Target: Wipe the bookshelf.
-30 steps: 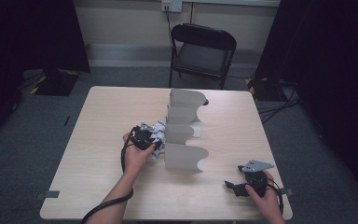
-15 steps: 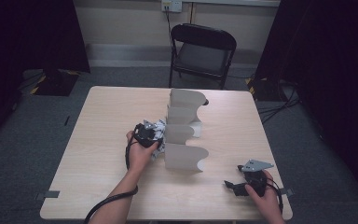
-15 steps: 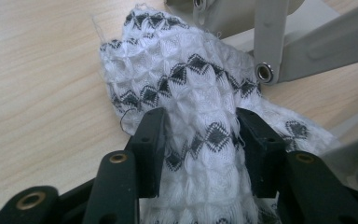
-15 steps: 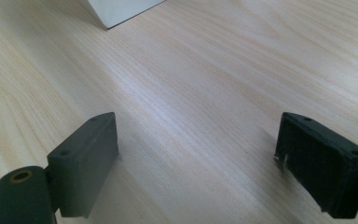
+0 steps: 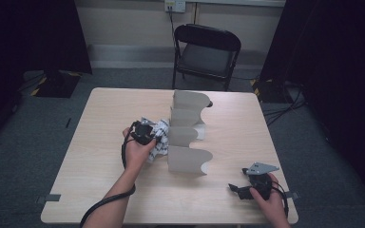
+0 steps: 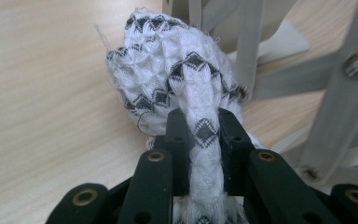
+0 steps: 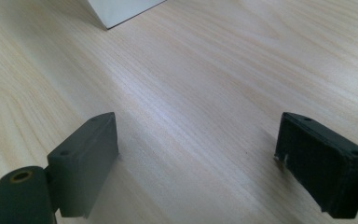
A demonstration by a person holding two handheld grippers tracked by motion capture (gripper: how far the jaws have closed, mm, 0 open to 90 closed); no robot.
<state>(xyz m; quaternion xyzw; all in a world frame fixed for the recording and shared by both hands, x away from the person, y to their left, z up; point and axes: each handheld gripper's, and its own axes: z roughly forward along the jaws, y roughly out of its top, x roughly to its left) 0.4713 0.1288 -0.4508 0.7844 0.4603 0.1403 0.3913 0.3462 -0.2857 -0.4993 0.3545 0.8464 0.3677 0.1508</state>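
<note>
A white cloth with black diamond marks (image 5: 160, 129) (image 6: 168, 74) lies bunched on the table against the left side of a grey rack of wavy dividers (image 5: 186, 142) (image 6: 256, 56). My left gripper (image 5: 153, 137) (image 6: 204, 123) is shut on a fold of this cloth. Its jaws have just been closing, with the fold pinched between the black pads. Near the table's front right corner my right gripper (image 5: 233, 189) (image 7: 196, 154) rests low over bare wood. Its jaws stand wide open with nothing between them.
The light wooden table (image 5: 95, 142) carries the rack at its middle. One white corner of the rack (image 7: 121, 9) shows ahead of the right gripper. A black folding chair (image 5: 206, 52) stands behind the far edge. Cables trail off the table's front.
The left gripper has closed on the cloth and risen slightly with it beside the rack. The right hand has kept still.
</note>
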